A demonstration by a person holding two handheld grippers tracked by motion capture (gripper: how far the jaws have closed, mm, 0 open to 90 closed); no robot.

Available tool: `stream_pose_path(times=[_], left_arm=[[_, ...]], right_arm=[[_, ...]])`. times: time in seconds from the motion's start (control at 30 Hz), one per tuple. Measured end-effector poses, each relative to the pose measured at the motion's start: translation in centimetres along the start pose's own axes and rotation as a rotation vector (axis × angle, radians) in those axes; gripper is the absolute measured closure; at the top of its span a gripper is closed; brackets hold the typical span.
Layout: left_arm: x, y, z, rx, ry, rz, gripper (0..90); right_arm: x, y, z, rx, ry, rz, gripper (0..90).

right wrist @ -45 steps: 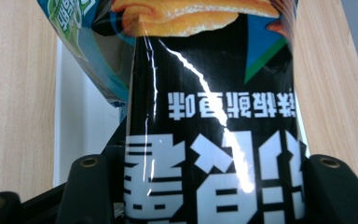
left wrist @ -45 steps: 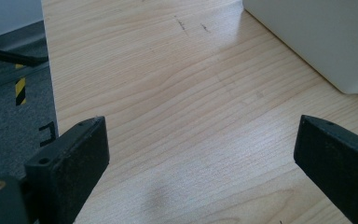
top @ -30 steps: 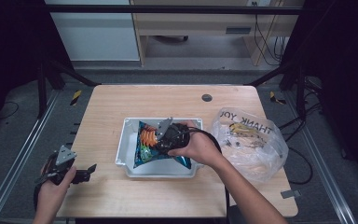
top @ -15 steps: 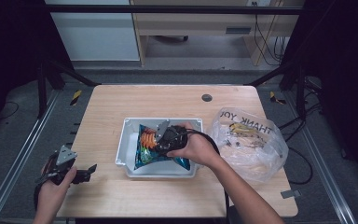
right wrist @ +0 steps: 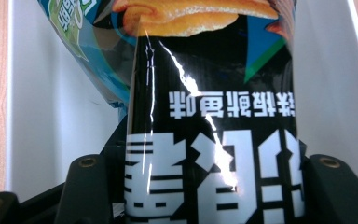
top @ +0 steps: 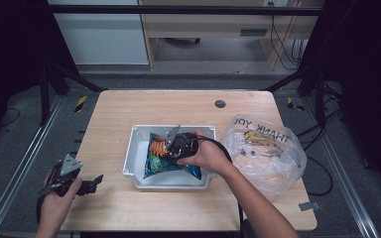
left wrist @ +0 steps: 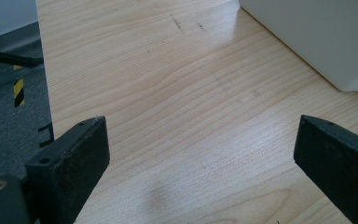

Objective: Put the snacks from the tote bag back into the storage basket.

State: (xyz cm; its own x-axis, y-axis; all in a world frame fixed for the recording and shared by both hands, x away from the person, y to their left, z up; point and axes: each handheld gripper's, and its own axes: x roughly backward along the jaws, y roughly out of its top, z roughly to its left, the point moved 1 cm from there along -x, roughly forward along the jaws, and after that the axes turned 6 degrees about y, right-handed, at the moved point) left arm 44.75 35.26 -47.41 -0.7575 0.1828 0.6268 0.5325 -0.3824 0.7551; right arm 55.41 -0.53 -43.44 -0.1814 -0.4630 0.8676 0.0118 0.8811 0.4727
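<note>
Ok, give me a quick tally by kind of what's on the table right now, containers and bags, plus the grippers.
White bins: 1, the bin at the table's middle.
Snack bags: 1, the snack bag in the bin, between the right gripper jaws.
Clear plastic bags: 1, the plastic bag at the right.
Grippers: 2, counting the left gripper.
Total: 5.

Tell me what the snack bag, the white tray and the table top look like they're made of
Snack bag: thin glossy plastic film, judging by its sharp creases and bright glare streaks. White tray: probably moulded plastic, smooth and matte, with rounded corners and a rolled rim. Table: pale wood or wood-look laminate, with visible grain lines and a soft sheen; which one cannot be told.
</note>
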Motion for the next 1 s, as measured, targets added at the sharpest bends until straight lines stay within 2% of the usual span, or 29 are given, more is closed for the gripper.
stream_pose_path(times=[0.43, 0.57, 0.7, 0.8, 1.0], left_arm=[[-0.08, -0.05, -0.08, -0.001, -0.005, 0.007, 3.0], [-0.07, -0.06, -0.07, -0.003, -0.005, 0.009, 3.0], [-0.1, -0.04, -0.11, -0.003, -0.006, 0.008, 3.0], [-0.13, -0.05, -0.13, -0.003, -0.006, 0.01, 2.9], [-0.14, -0.04, -0.16, -0.004, -0.007, 0.011, 2.9]], right_arm=[[-0.16, 0.05, -0.05, 0.001, 0.005, 0.007, 38.9], [-0.1, 0.13, -0.19, -0.03, -0.006, 0.0, 30.9], [-0.07, 0.21, -0.1, -0.049, -0.014, -0.032, 19.1], [0.05, 0.25, 0.02, -0.052, -0.024, -0.052, 14.7], [0.78, 0.23, 0.04, -0.066, -0.041, -0.072, 11.3]])
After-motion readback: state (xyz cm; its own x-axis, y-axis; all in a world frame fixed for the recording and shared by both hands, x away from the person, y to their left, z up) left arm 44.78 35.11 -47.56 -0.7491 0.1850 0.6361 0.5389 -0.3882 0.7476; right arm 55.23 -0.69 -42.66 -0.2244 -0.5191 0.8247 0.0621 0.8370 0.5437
